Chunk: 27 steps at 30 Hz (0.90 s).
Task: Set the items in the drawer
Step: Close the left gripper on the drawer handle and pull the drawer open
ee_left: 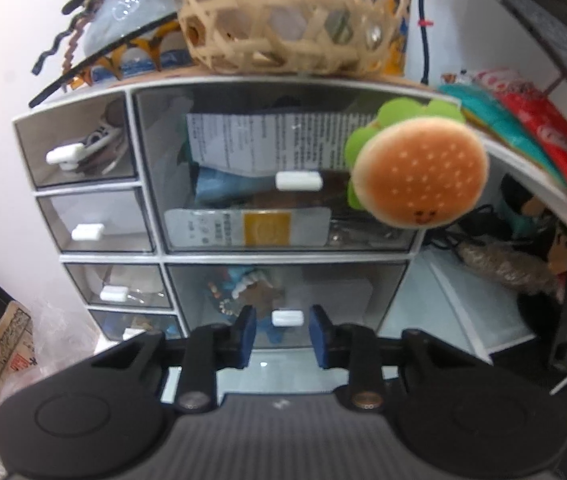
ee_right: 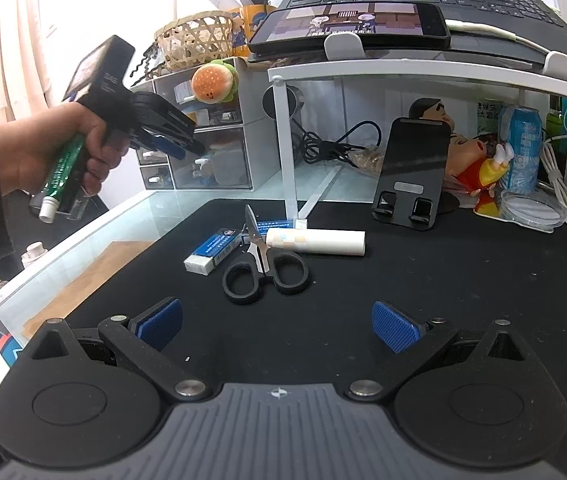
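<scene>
Two blue pads of the left gripper (ee_left: pixel 281 334) are flanking the lower drawer's white handle (ee_left: pixel 287 318), narrowed but not pressing. The right gripper (ee_right: pixel 279 326) is hanging wide and empty over the scissors (ee_right: pixel 265 270) and eraser (ee_right: pixel 213 254). Closing off-centre risks slipping off.

You have a white desktop organiser (ee_left: pixel 151 184) of closed, smoky see-through drawers with small white handles. On the black desk mat lie a white eraser in a blue sleeve (ee_right: pixel 213 251), black-handled scissors (ee_right: pixel 263 268) and a cream tube (ee_right: pixel 317 241), all bunched close together.
</scene>
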### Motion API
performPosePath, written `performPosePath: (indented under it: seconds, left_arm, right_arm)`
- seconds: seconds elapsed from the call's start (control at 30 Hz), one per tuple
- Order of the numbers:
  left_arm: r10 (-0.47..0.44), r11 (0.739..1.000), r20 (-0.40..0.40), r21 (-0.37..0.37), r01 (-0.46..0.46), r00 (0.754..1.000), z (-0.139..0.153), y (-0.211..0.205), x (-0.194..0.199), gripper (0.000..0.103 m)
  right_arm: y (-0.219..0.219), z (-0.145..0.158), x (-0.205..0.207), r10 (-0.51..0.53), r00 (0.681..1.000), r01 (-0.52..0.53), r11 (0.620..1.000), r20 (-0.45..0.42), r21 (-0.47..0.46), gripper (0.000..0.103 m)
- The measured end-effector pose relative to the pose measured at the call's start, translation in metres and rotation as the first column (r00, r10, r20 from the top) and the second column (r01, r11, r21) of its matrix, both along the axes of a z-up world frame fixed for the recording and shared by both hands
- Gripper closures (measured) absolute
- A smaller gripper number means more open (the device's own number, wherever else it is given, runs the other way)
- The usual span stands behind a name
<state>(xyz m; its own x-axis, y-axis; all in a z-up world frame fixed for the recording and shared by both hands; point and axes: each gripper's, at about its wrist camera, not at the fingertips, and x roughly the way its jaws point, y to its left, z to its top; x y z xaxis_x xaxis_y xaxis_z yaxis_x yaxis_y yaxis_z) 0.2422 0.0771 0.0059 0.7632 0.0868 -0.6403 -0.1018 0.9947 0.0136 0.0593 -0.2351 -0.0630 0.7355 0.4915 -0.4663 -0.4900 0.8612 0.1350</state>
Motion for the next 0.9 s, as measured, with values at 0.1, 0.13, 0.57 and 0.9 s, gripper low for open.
performPosePath:
  seconds: [0.1,0.13,0.57,0.9]
  left_arm:
    - [-0.02,0.999,-0.005,0.042,0.021,1.0,-0.003,-0.003,0.004,0.073]
    - [-0.024,0.999,-0.006,0.048,0.024,1.0,-0.004,-0.003,0.005,0.073]
    - [0.002,1.0,-0.033,-0.012,-0.003,0.999,-0.009,-0.001,0.009,0.083]
    - [0.001,1.0,-0.011,0.005,0.0,1.0,-0.013,-0.004,0.0,0.084]
  right_arm:
    - [0.0,-0.002,0.002,0.002,1.0,-0.002,1.0,-0.005,-0.001,0.0]
    - [0.0,-0.003,0.003,0.003,1.0,-0.003,1.0,-0.007,-0.001,0.0]
    - [-0.001,-0.004,0.004,0.006,1.0,-0.006,1.0,-0.012,0.007,0.0]
    - [-0.003,-0.003,0.003,0.004,1.0,-0.004,1.0,-0.01,0.013,0.0]
